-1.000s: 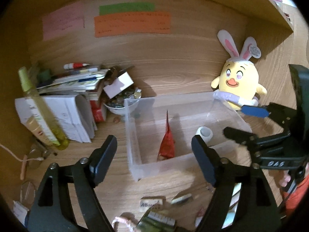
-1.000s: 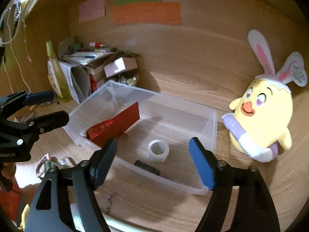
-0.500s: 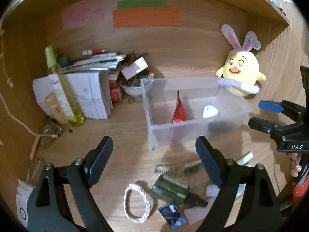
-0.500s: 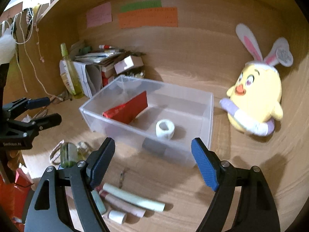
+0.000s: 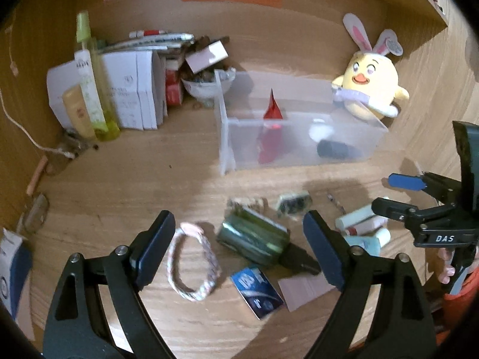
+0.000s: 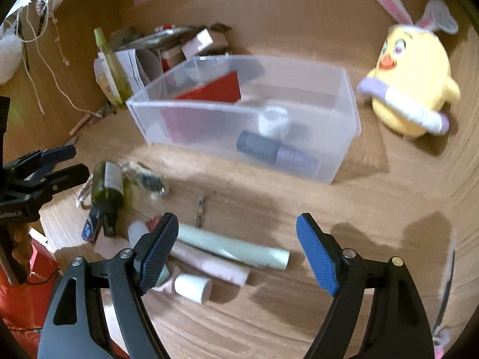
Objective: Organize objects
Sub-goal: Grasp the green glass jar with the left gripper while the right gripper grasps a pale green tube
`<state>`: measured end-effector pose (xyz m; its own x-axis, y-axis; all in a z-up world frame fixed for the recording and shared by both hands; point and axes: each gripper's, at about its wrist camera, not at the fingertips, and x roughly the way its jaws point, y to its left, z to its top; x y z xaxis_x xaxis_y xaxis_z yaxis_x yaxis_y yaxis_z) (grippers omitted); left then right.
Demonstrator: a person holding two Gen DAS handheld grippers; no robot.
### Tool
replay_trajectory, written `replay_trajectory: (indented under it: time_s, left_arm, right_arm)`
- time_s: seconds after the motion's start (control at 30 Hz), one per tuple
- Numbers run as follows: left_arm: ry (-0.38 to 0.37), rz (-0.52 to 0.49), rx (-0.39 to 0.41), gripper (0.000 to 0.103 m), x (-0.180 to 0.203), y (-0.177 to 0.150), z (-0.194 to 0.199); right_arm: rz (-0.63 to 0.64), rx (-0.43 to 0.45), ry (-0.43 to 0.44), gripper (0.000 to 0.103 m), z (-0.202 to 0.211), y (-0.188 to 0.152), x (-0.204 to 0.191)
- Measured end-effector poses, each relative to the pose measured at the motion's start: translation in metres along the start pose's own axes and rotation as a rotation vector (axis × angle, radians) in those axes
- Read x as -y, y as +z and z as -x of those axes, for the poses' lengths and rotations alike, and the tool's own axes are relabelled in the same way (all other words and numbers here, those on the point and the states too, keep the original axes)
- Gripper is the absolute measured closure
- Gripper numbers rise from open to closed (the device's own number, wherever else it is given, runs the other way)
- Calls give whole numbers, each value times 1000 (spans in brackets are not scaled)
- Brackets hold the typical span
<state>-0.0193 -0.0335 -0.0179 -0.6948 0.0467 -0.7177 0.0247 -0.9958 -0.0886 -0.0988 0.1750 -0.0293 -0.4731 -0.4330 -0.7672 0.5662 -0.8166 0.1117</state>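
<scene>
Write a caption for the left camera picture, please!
Open left gripper above a green bottle, clear bin behind.

Motion blur smears the plush chick (image 6: 413, 89), and the clear bin's (image 6: 344, 137) contents look hazy.

The desk (image 5: 119, 197) is showing a matt wood grain, as is the wall behind it. The bin (image 6: 344, 113) is looking like frosted, translucent plastic. The chick toy (image 5: 371, 89) is wearing soft yellow plush. The dark green bottle (image 5: 254, 236) is gleaming like glossy glass. The bracelet (image 5: 191, 263) is appearing as braided cord. Both grippers' arms are looking like matt black plastic, with textured blue pads (image 6: 314, 254).
</scene>
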Motion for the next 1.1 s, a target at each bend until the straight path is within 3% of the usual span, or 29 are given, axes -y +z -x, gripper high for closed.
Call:
replay_trajectory:
  time_s: [0.23,0.5,0.73,1.03,1.1]
  left_arm:
    - [-37,21,-30,15,5,-9,-10]
    - [-38,39,-45,15,5,-11,-23]
    - [-50,60,-76,26,3,-13,-38]
    - [-62,59,-77,30,4,-7,-46]
    - [-65,63,-75,30,4,-6,-47]
  right_arm:
    - [44,-42,-20,27,-9,-5,-3]
    - [68,-58,-36,40,-15,-3,-3]
    - [65,-76,-60,48,-20,-1,4]
    - [134,-84,-42,48,-31,12,-9]
    - [145,-101,-24,54,-38,14,-11]
